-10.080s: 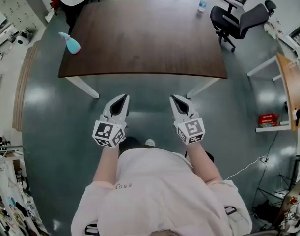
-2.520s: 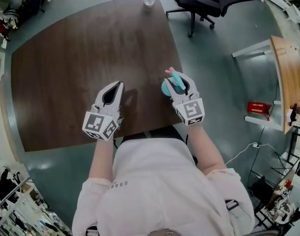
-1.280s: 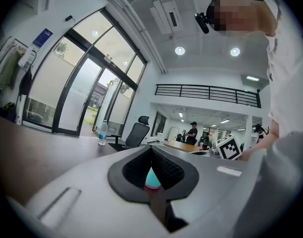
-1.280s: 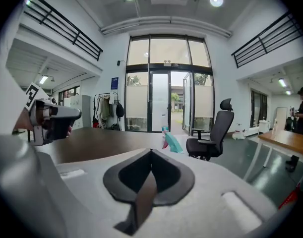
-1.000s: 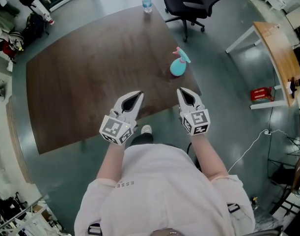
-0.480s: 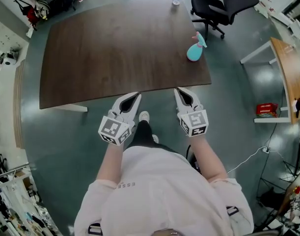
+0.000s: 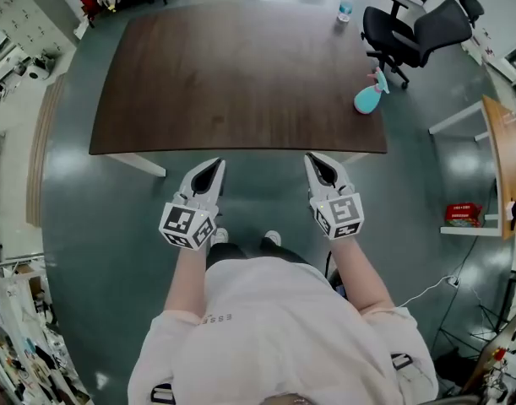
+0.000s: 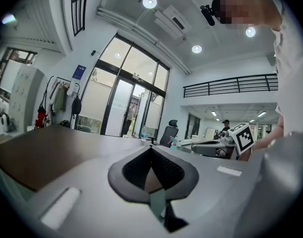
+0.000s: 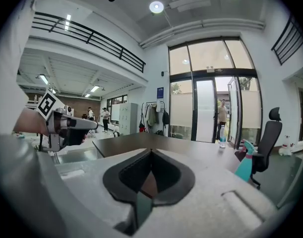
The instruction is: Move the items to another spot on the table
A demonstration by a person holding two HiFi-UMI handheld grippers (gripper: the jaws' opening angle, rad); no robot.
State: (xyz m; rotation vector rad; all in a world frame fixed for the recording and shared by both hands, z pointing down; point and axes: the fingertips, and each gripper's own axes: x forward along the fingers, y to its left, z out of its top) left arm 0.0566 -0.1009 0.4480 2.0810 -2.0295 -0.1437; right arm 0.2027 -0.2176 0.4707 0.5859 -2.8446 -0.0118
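A teal spray bottle (image 7: 368,98) with a pink trigger stands upright near the right edge of the dark brown table (image 7: 232,74); nothing holds it. In the right gripper view the spray bottle (image 9: 245,165) shows far off to the right. My left gripper (image 7: 214,166) and right gripper (image 7: 313,160) hang side by side over the floor, just short of the table's front edge. Both are shut with nothing between the jaws, as the left gripper (image 8: 151,148) and right gripper (image 9: 151,152) show in their own views.
A clear water bottle (image 7: 347,5) stands at the table's far right corner. A black office chair (image 7: 414,30) is beyond that corner, and a wooden desk (image 7: 504,159) lies to the right. Grey floor surrounds the table, with clutter along the left wall.
The view has swung, and both grippers have backed off the table's front edge to hang over the floor. The spray bottle stays on the table and now lies further right. Both jaws stay shut.
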